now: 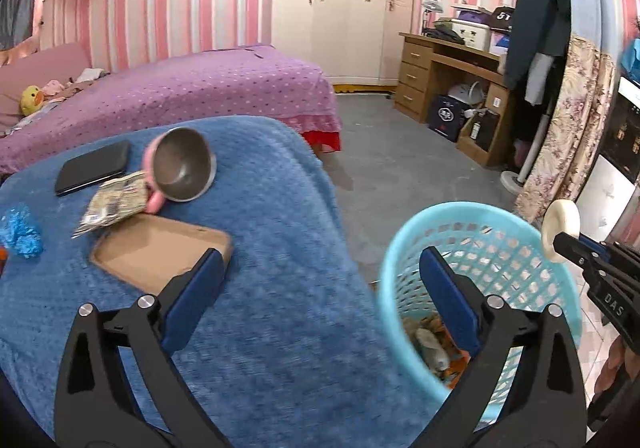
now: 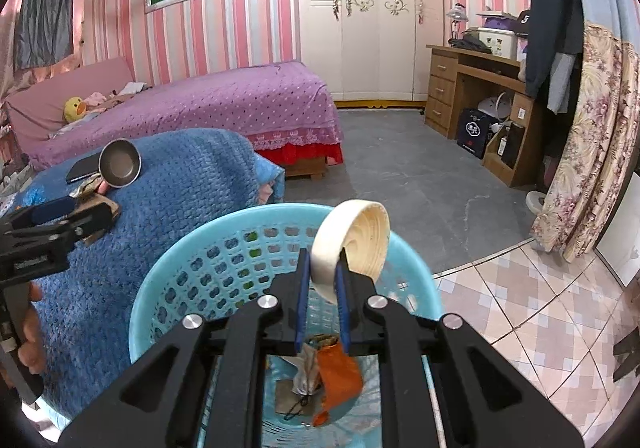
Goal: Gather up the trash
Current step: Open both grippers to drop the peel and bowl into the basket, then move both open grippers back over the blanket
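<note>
Right wrist | right tool (image 2: 323,280) clamps cream paper bowl (image 2: 352,244), tilted over blue basket (image 2: 168,288) | left tool (image 1: 320,280) spread, empty

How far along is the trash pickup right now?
Done: wrappers and scraps already lie in the blue basket. In hand: the right hand-held gripper holds a cream paper bowl over the basket; the left hand-held gripper is open and empty. Left: the cardboard piece, snack packet and blue crumple.
</note>
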`<action>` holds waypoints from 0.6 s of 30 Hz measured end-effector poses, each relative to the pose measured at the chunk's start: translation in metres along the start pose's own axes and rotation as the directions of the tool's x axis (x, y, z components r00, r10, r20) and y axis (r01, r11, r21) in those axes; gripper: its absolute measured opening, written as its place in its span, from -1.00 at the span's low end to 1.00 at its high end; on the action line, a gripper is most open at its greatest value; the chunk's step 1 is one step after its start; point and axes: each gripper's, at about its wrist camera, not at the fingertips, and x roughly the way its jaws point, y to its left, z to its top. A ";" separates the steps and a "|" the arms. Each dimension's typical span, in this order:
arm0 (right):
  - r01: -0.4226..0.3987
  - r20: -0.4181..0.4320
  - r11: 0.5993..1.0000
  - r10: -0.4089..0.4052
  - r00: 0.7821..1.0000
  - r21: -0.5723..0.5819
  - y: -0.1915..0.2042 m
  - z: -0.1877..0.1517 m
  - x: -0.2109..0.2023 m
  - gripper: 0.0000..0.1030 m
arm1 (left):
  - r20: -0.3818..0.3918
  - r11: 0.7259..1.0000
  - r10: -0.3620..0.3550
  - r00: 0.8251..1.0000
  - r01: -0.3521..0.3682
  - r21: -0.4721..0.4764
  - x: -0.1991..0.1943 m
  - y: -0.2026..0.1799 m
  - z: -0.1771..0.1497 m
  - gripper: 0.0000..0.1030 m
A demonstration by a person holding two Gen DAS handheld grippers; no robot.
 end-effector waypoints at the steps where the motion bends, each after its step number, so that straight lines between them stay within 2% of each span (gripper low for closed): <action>1: -0.005 -0.004 1.000 0.005 1.000 -0.004 0.005 0.001 0.003 -0.75 | -0.001 1.000 0.007 1.000 -0.007 0.000 -0.002 0.005 -0.001 0.85; 6: -0.005 -0.025 1.000 0.005 1.000 -0.015 0.020 0.005 0.014 -0.67 | 0.000 0.999 0.027 1.000 -0.027 -0.018 -0.009 0.024 -0.002 0.85; 7: -0.001 -0.028 1.000 0.001 1.000 -0.012 0.023 0.006 0.017 -0.56 | 0.002 0.999 0.028 1.000 -0.028 -0.022 -0.011 0.028 -0.003 0.85; 8: 0.004 -0.030 1.000 -0.005 1.000 -0.011 0.025 0.006 0.017 -0.35 | 0.003 0.999 0.029 1.000 -0.029 -0.024 -0.012 0.027 -0.002 0.85; 10: 0.010 -0.034 1.000 -0.011 0.999 -0.006 0.028 0.008 0.018 -0.12 | 0.007 0.999 0.034 0.999 -0.034 -0.029 -0.015 0.032 -0.002 0.86; 12: 0.019 -0.035 1.000 -0.019 0.999 -0.004 0.031 0.009 0.018 -0.02 | 0.007 0.999 0.039 0.999 -0.038 -0.033 -0.018 0.039 -0.003 0.86; 14: 0.025 -0.035 1.000 -0.025 0.999 -0.001 0.034 0.010 0.017 0.29 | 0.013 0.998 0.046 0.999 -0.045 -0.040 -0.022 0.044 -0.002 0.86; 18: 0.037 -0.005 0.999 -0.037 0.999 0.005 0.040 0.014 0.009 0.65 | 0.022 0.997 0.053 0.998 -0.052 -0.063 -0.030 0.059 -0.001 0.86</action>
